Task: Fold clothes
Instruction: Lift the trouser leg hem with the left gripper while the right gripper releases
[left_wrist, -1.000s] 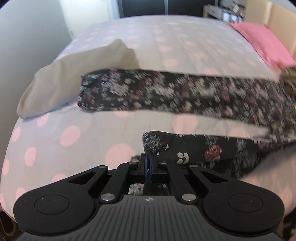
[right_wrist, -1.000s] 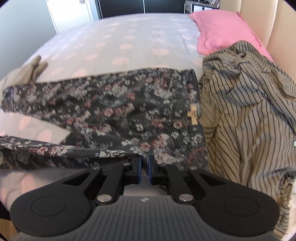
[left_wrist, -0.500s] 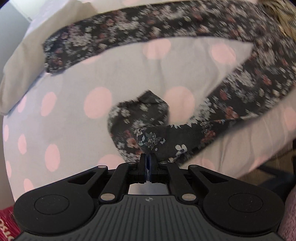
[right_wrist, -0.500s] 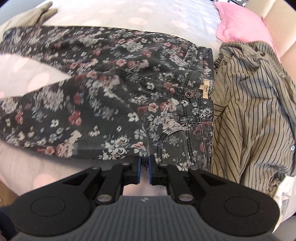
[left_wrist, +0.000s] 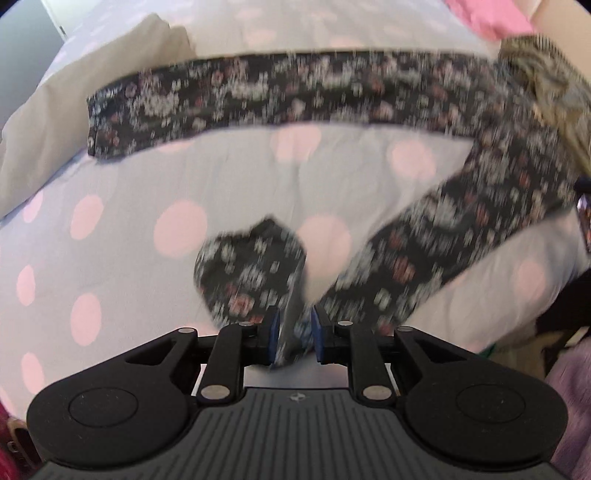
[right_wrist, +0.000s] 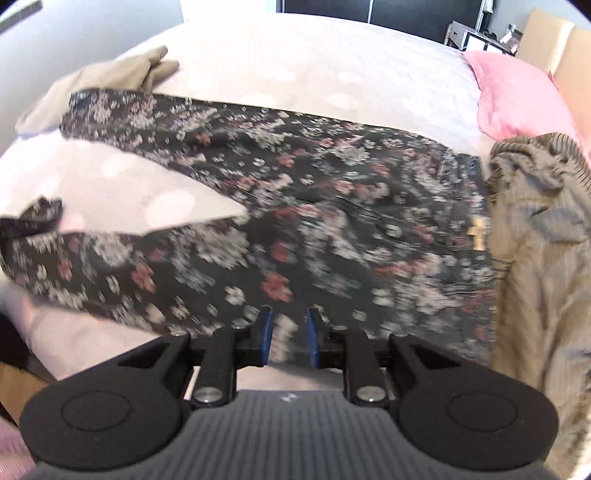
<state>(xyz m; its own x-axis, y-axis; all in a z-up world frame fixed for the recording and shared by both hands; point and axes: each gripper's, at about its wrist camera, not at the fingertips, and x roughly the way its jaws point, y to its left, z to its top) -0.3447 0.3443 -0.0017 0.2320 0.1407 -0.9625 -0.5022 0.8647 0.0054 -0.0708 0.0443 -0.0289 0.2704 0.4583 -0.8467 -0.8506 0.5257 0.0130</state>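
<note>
Trousers: the floral trousers (right_wrist: 332, 206) lie spread on the bed (left_wrist: 110, 206), legs apart in a V, waist toward the headboard end and hems toward the foot end.
Long axis: it runs along the near side edge of the bed; the far leg (left_wrist: 280, 92) lies straight, while the near leg (left_wrist: 443, 254) slants toward the side edge with its hem end (left_wrist: 251, 273) curled back.
Left gripper: the left gripper (left_wrist: 293, 334) is just at that curled hem. Its jaws are opening, and a fold of the cloth hangs loose between the blue pads, not pressed.
Right gripper: the right gripper (right_wrist: 290, 338) stands at the near edge of the seat and thigh. Its jaws are opening, with cloth showing in the gap but no pinch.
Nearer hand: left for the hem, right for the waist.
Likely need: the near leg probably has to be carried across onto the far one.
Around: a beige garment (left_wrist: 55, 122) lies under the far hem at the foot corner; a striped shirt (right_wrist: 543, 258) is bunched against the waistband; a pink pillow (right_wrist: 517, 99) sits at the headboard.
In the way: the shirt touches the waist and may drag with it.
</note>
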